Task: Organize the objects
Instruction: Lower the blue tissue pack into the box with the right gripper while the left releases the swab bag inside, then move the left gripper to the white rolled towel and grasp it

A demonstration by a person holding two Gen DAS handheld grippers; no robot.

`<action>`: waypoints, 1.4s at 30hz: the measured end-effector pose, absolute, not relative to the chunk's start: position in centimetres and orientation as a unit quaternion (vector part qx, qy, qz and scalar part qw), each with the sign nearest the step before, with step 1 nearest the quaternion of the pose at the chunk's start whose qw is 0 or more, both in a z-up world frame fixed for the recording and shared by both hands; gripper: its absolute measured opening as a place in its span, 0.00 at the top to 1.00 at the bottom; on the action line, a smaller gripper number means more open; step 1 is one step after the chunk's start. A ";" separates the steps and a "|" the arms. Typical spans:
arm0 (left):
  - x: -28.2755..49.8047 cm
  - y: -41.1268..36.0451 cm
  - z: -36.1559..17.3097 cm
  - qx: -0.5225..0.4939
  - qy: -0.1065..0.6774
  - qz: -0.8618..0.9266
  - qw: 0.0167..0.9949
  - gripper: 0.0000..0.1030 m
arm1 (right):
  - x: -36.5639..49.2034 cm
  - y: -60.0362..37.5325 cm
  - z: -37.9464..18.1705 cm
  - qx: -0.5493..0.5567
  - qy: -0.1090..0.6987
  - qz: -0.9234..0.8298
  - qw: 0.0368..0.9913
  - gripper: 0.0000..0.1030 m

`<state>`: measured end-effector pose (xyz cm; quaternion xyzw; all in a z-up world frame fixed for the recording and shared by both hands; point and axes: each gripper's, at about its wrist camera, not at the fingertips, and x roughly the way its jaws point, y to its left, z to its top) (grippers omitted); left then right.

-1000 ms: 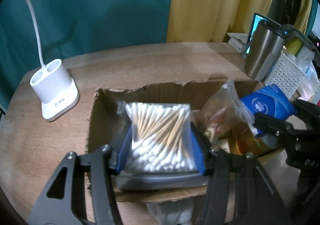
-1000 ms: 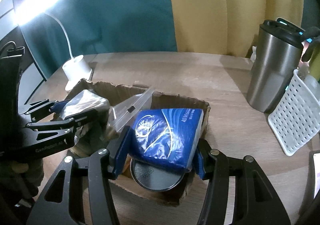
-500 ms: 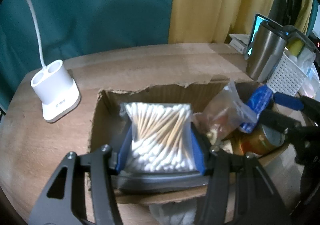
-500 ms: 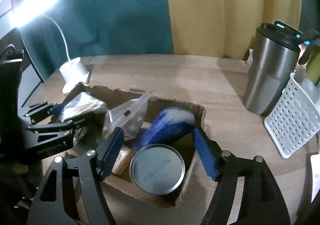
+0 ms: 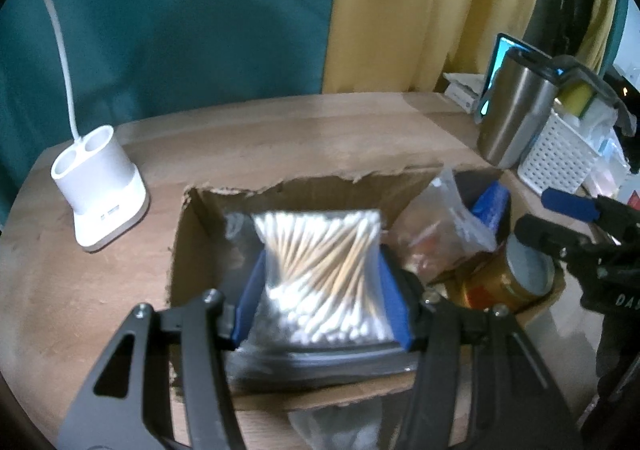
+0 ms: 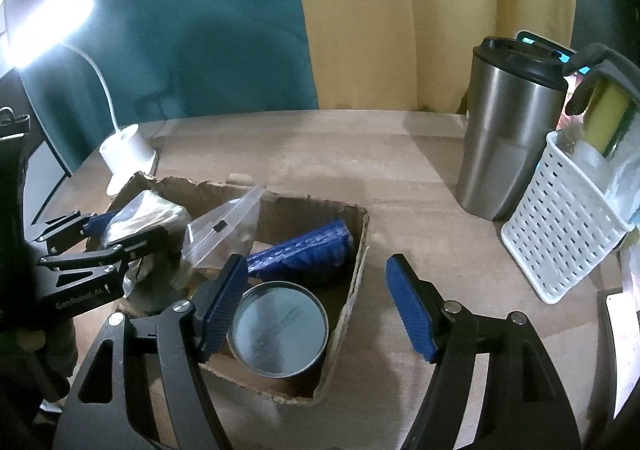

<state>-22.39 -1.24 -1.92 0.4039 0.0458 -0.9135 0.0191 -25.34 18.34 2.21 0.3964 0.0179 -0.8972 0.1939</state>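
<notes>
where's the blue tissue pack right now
In the right wrist view the blue tissue pack lies inside the cardboard box, at its right end, behind the tin can and beside the clear zip bag.

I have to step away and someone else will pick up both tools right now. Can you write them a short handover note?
Left tool: jaws have just been opening, bag of cotton swabs between the pads, low inside the cardboard box.
Right tool: open, empty, hanging over the box's right edge.
In the box: blue tissue pack, which the right tool has just let go, round tin, clear zip bag.
Done: tissue pack is dropped in.
Left: finish releasing the swabs, pull both tools clear.
On the table, untouched: steel tumbler, white basket, white lamp base.
</notes>
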 end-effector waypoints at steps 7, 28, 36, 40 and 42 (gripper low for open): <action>-21.1 -1.7 -0.9 0.390 0.053 -0.919 0.017 0.28 | -24.4 18.2 3.0 0.388 0.023 -0.901 0.192 0.27; -14.1 -2.1 0.0 0.379 0.059 -0.922 0.048 0.26 | -18.7 17.1 3.8 0.376 0.033 -0.902 0.208 0.27; -12.5 -1.7 -0.1 0.377 0.063 -0.923 0.050 0.26 | -17.3 17.5 3.4 0.379 0.035 -0.901 0.208 0.27; -11.8 -1.6 -0.5 0.379 0.065 -0.922 0.051 0.26 | -17.1 17.5 3.3 0.379 0.035 -0.901 0.209 0.27; -11.6 -1.6 -0.9 0.382 0.068 -0.920 0.051 0.26 | -16.6 17.6 3.2 0.380 0.037 -0.900 0.210 0.27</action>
